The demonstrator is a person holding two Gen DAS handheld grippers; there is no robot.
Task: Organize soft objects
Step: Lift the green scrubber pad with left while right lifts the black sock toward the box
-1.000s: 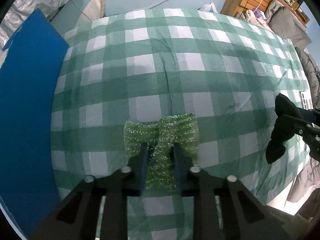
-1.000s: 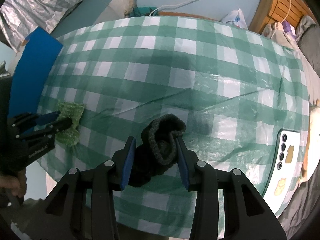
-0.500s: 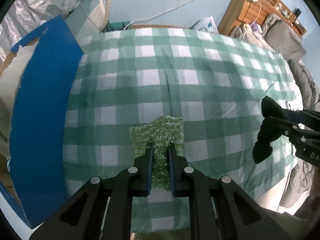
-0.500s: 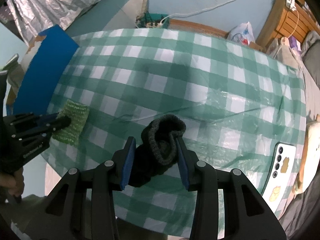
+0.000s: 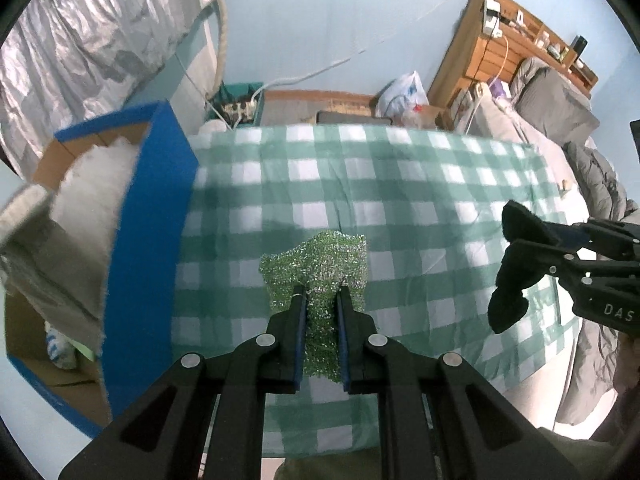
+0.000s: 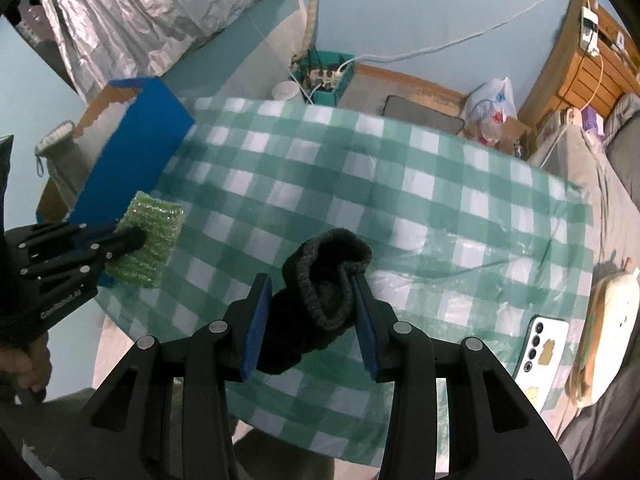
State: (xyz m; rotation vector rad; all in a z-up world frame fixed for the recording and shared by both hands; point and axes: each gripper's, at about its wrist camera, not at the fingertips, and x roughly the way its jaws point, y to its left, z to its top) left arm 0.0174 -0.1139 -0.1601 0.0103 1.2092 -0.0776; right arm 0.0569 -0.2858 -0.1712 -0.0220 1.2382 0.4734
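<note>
Both grippers have risen off the checked tablecloth (image 5: 420,184), left gripper (image 5: 320,300) pinched narrow on the green scrubber (image 5: 316,256), right gripper (image 6: 312,292) part-open clamping the dark sock (image 6: 320,280), likely bound for the blue box (image 5: 148,216) at its left edge.

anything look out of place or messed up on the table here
A phone lies at the near right edge of the checked tablecloth, the only non-soft thing there. The blue box beside the table has a torn, ragged top edge.
</note>
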